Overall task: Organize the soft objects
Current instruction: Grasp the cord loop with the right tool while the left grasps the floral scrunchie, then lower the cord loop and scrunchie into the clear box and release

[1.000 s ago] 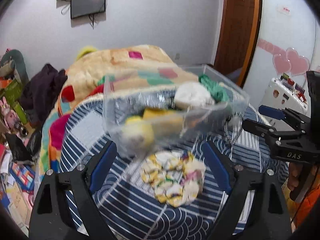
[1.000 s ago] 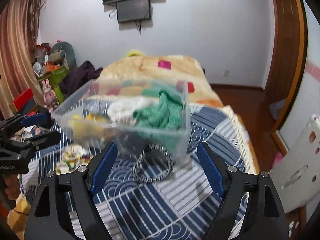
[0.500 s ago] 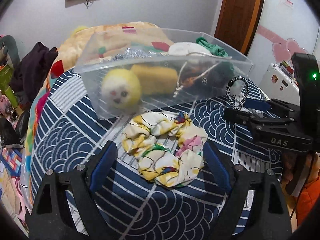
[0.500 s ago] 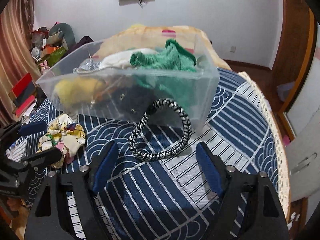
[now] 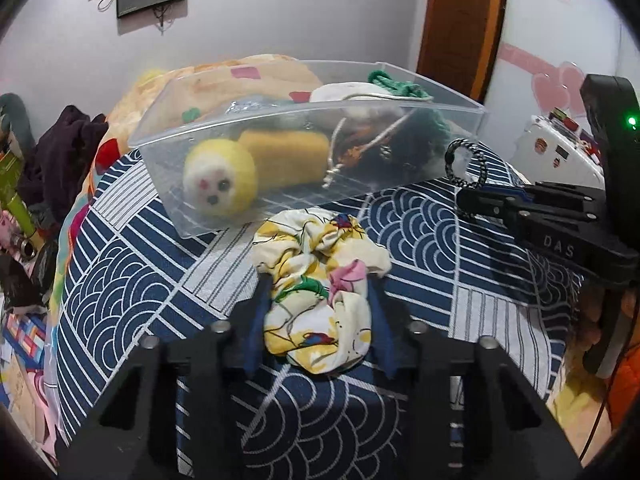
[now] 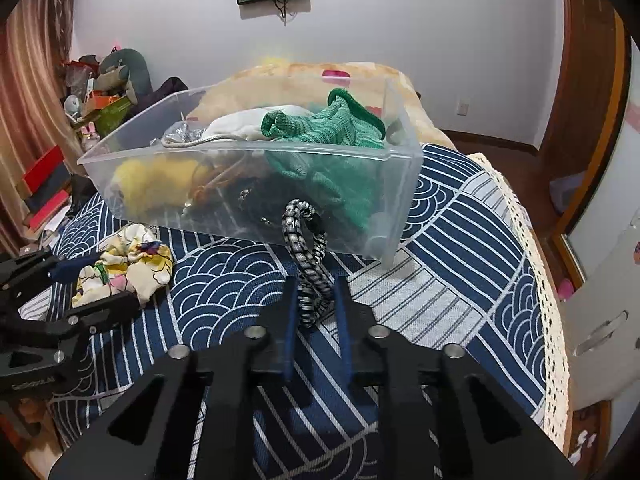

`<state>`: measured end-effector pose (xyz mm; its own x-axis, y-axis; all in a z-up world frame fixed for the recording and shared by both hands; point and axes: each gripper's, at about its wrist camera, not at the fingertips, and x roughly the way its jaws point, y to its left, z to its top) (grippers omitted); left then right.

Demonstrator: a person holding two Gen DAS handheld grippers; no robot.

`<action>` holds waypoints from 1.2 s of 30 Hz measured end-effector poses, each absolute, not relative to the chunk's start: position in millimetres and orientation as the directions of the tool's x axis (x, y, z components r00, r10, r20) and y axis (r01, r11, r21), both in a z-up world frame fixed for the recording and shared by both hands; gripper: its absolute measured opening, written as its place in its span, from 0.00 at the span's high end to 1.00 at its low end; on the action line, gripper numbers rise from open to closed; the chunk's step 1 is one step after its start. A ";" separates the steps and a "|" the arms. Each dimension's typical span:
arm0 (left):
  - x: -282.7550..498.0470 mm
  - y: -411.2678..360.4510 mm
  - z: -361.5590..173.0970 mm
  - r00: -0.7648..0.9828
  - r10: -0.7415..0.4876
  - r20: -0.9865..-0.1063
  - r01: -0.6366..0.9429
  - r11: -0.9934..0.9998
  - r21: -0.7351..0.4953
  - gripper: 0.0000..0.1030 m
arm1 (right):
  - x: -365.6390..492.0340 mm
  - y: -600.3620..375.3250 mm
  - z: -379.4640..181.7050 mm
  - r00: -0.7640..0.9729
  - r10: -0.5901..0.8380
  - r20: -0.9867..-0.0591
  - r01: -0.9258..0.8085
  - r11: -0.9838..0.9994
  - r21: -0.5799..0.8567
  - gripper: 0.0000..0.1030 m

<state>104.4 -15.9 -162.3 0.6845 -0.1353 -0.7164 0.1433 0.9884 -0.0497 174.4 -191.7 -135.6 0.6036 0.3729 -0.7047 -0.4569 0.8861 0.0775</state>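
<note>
Both fingers closed since earlier | left gripper (image 5: 316, 300) pinches scrunchie (image 5: 320, 276) | right gripper (image 6: 316, 300) pinches braided band (image 6: 306, 256) | lift both clear, over bin (image 6: 256, 156) rim ahead

Floral yellow-and-white fabric scrunchie (image 5: 316, 288) lay crumpled on the bedspread, just before the clear plastic bin (image 6: 256, 160). Black-and-white braided cord loop (image 6: 306, 256) stood upright against the bin's front wall. Bin held a yellow plush toy (image 5: 220, 178) and green knit cloth (image 6: 320, 128).
</note>
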 end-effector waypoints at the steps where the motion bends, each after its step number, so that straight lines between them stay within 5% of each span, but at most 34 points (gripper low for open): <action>1: 102.7 -16.5 -162.0 0.686 -0.130 -0.716 0.145 0.989 -0.041 0.69 | 175.3 -193.2 -136.2 0.602 0.375 -0.705 -0.456 0.886 0.082 0.88; 6: 95.0 -15.2 -155.3 0.690 -0.146 -0.709 0.145 0.987 -0.061 0.80 | 169.7 -197.8 -134.1 0.605 0.391 -0.694 -0.455 0.884 0.102 0.89; 27: 98.7 13.1 -58.3 0.853 -0.097 -0.512 0.080 0.995 -0.055 0.80 | 166.0 -190.9 -61.9 0.691 0.504 -0.519 -0.529 0.841 0.112 0.89; 36: 137.8 18.0 -56.1 0.856 -0.057 -0.513 0.040 0.998 -0.044 0.80 | 198.5 -164.3 -50.0 0.680 0.546 -0.489 -0.556 0.819 0.141 0.89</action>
